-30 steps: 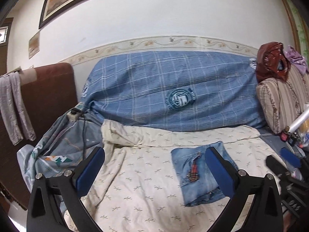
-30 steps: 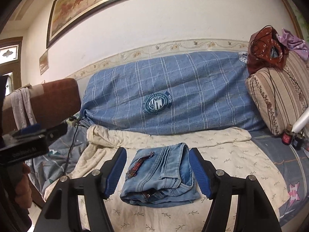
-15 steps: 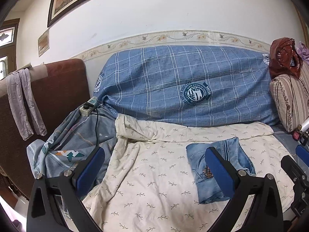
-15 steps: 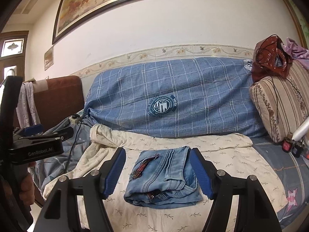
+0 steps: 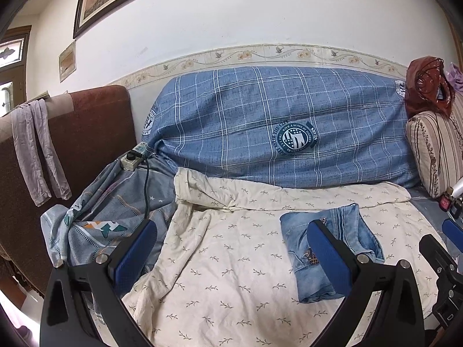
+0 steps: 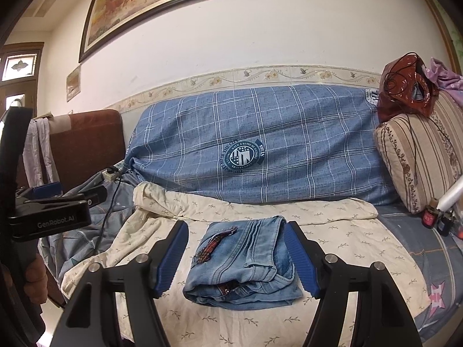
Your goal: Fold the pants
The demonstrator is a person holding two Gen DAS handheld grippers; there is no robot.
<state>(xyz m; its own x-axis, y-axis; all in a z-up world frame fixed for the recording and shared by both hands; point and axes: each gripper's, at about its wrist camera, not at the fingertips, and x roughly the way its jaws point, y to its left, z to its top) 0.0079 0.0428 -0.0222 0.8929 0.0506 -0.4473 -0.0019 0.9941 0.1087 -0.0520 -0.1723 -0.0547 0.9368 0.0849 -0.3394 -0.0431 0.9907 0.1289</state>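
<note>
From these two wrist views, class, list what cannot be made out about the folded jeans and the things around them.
- Folded jeans, left wrist view: middle hidden behind the left tool's blue pad.
- Jeans, right wrist view: inner layers and underside hidden by the top fold.
- Painting: top cut off by the frame edge in both views.
- Small bottles, right wrist view: labels too small to read.
- Right tool: open, jeans beyond it.

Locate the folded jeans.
The jeans lie folded on the cream sheet, centre of the right wrist view, in front of the blue plaid cushion.
</note>
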